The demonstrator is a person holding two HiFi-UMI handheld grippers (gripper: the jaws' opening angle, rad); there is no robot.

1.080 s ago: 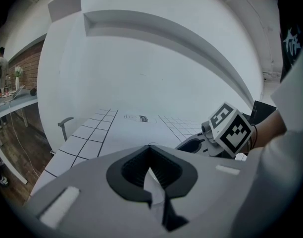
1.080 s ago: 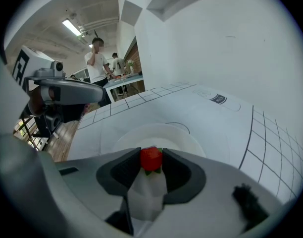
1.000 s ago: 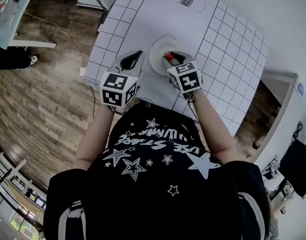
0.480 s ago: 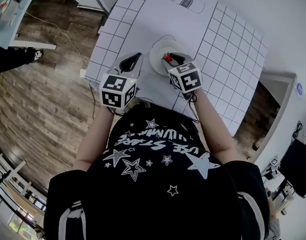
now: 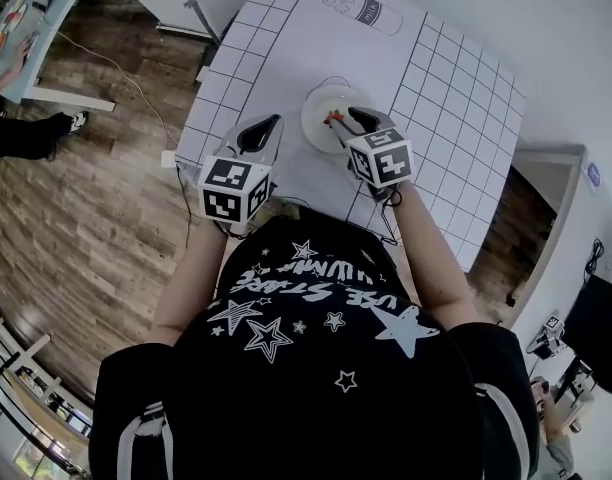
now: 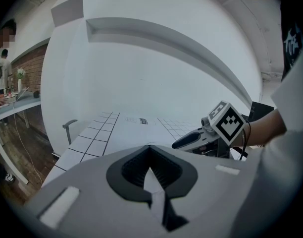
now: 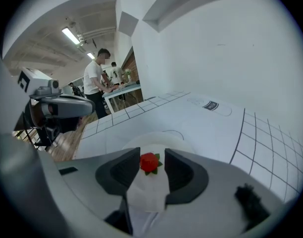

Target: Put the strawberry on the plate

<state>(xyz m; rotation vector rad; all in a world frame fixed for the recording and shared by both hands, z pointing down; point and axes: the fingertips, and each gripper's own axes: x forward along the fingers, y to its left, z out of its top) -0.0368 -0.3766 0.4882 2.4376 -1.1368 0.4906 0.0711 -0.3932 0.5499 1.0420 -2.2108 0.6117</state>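
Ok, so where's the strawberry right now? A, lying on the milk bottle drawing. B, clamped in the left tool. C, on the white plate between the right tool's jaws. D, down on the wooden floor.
C: the right gripper view shows the strawberry sitting on the white plate between the jaws of the right tool, which have just been opening and stand apart around it.

White gridded table (image 5: 456, 98), round white plate (image 5: 316, 118) mid-table, printed milk-bottle outline (image 5: 364, 10)
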